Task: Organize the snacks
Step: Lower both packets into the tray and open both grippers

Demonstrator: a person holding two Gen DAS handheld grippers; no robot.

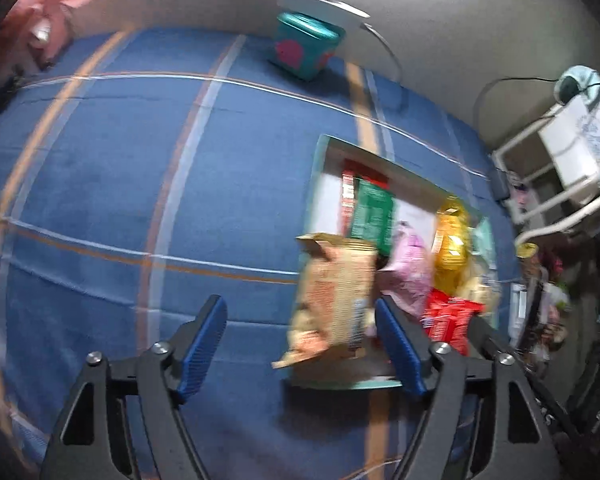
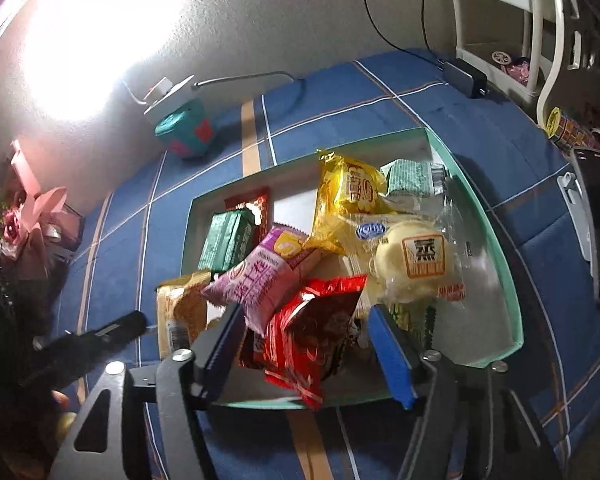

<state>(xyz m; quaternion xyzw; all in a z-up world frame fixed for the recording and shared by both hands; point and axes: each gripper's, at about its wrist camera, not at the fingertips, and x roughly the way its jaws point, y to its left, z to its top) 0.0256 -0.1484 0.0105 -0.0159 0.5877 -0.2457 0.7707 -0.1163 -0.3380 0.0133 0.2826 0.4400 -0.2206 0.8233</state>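
You're nearly done: all the snacks I can see sit in the green box [image 2: 496, 240] on the blue cloth, tan bag [image 1: 332, 296] propped on its near-left rim, & both your claws, left [image 1: 302, 344] & right [image 2: 308, 344], are wide w/ nothing held.

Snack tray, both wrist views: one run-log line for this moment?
left hand-held gripper: open, empty | right hand-held gripper: open over red packet | snack tray: full | tan packet: on tray edge

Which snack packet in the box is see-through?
The bun packet on the box's right side. You can see the pale round bun through its clear wrapper; the red, pink, yellow and green packets are all coloured.
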